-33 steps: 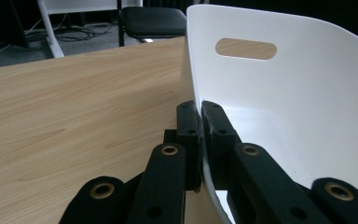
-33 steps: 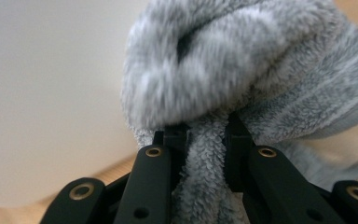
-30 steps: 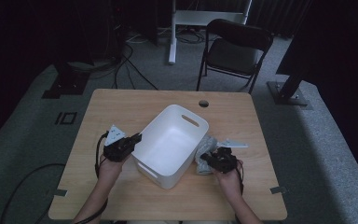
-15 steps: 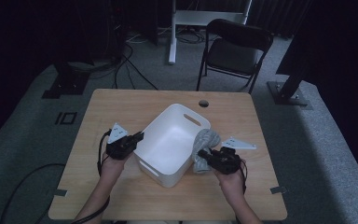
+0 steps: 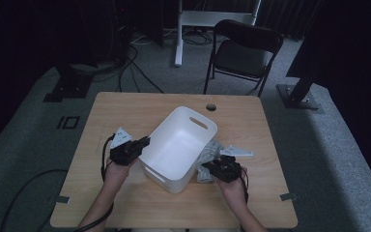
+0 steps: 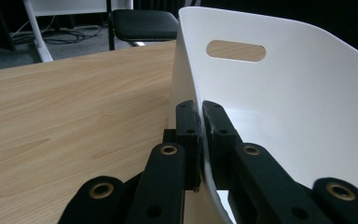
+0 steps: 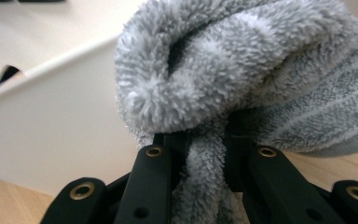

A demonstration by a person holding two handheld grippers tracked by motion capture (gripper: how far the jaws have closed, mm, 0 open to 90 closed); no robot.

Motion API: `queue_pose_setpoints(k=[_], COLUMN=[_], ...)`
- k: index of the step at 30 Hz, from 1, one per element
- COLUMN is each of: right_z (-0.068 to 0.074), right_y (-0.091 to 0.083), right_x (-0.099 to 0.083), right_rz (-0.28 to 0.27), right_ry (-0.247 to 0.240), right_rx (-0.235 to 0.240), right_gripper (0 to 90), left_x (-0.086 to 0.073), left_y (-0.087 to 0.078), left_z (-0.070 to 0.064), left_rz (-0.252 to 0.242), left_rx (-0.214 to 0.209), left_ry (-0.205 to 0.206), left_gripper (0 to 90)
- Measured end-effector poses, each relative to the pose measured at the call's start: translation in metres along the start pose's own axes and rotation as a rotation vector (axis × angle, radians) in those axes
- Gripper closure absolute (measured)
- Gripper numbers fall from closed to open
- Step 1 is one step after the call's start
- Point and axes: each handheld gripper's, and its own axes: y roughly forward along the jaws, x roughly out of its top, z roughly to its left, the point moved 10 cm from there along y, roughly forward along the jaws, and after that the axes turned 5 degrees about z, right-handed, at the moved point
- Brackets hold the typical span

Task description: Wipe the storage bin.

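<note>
A white plastic basket stands tilted across the middle of the wooden table. My left gripper is shut on the basket's left wall; in the left gripper view the thin white wall runs between the two black jaws, with a handle slot farther along. A fluffy grey striped towel lies bunched against the basket's right side. My right gripper is shut on a fold of that towel, beside the basket's outer wall.
A black folding chair stands beyond the table's far edge, with a white stand and cables behind it. A round cable hole sits near the far edge of the table. Bare wood lies in front of the basket.
The right gripper with the towel has shifted slightly toward me and to the left along the basket's side. The left gripper stays clamped on the basket wall.
</note>
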Motion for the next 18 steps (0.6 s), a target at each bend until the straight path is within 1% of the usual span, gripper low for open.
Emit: queue_pose_setpoints(k=[2,4,5,9,12,15,18], right_z=[-0.003,-0.004,-0.006,-0.010,-0.014,-0.019,-0.025], right_y=[0.004,0.006,0.008,0.013,0.020,0.028,0.038], right_x=[-0.004,-0.005,-0.007,-0.011,-0.018,-0.025,-0.035], right_rz=[0.015,0.023,0.030,0.046,0.075,0.102,0.141], right_ry=[0.009,0.008,0.018,0.017,0.026,0.038,0.046], right_rx=[-0.002,-0.006,-0.005,-0.017,-0.027,-0.033,-0.043], right_gripper=[77.0,77.0,77.0,77.0,77.0,77.0,76.9], left_x=[0.000,0.000,0.000,0.000,0.000,0.000,0.000], left_y=[0.000,0.000,0.000,0.000,0.000,0.000,0.000], left_z=[0.000,0.000,0.000,0.000,-0.001,0.000,0.000], left_rz=[0.002,0.000,0.000,-0.003,-0.001,-0.005,-0.005], left_rx=[0.003,0.006,0.006,0.011,0.016,0.014,0.019], left_ry=[0.005,0.005,0.006,0.011,0.017,0.013,0.012], left_gripper=[86.1,86.1,86.0,86.0,86.0,85.7,85.5])
